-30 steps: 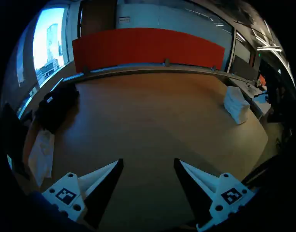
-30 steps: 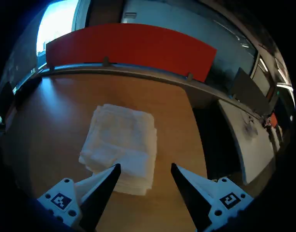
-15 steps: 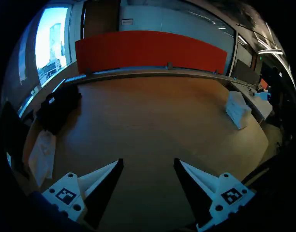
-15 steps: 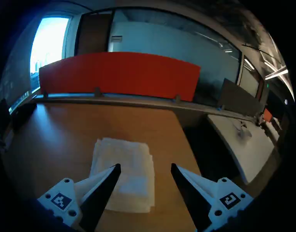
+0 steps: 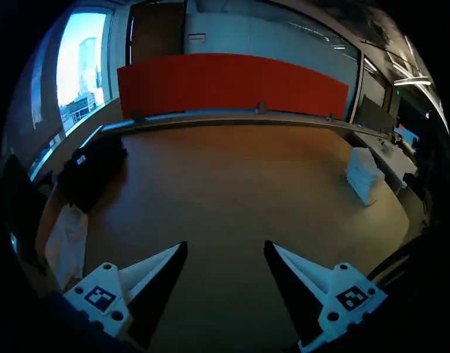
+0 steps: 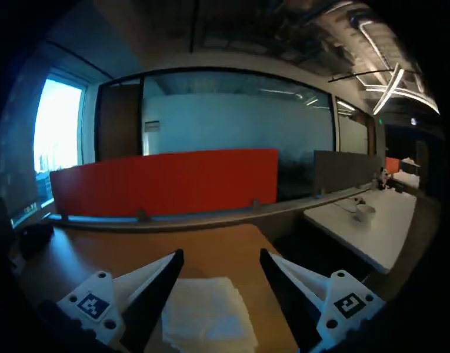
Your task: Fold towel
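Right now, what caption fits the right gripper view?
Open right gripper above a folded white towel on the wooden table, red divider behind.

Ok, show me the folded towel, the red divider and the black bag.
folded towel (image 6: 206,312): right gripper view, middle of its top layer.
red divider (image 5: 230,79): left gripper view, centre of its face.
black bag (image 5: 89,169): left gripper view, middle of its body.
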The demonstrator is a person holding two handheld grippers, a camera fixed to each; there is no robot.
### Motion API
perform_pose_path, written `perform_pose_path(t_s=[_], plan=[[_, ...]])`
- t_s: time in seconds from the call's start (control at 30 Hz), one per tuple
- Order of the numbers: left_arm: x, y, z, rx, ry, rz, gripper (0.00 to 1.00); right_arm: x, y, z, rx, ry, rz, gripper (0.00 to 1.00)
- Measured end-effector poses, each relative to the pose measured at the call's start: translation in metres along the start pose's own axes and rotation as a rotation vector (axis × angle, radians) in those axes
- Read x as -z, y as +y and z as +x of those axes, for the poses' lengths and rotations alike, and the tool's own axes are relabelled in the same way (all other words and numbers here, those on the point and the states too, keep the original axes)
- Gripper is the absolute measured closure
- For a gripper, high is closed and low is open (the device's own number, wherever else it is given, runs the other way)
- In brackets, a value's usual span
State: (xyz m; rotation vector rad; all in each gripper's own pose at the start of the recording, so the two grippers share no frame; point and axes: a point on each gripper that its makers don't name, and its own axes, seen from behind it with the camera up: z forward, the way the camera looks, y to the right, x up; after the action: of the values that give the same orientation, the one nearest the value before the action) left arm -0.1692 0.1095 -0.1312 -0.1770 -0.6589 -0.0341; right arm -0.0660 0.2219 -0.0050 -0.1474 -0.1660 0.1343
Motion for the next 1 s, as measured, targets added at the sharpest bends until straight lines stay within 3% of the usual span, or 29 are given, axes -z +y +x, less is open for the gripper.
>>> perform_pose_path(t_s=[0.17, 0.47, 1.0], plan=[[-0.001, -0.004, 0.006, 0.009, 0.017, 0.011, 0.03, -0.001, -0.002, 0.005, -0.028, 0.028, 0.003, 0.00], [-0.002, -0.015, 0.024, 0.033, 0.085, 0.043, 0.03, -0.002, -0.015, 0.007, 0.011, 0.030, 0.021, 0.00], [-0.006, -0.043, 0.119, 0.055, 0.372, 0.093, 0.04, 0.001, -0.034, 0.001, 0.043, 0.017, 0.047, 0.00]])
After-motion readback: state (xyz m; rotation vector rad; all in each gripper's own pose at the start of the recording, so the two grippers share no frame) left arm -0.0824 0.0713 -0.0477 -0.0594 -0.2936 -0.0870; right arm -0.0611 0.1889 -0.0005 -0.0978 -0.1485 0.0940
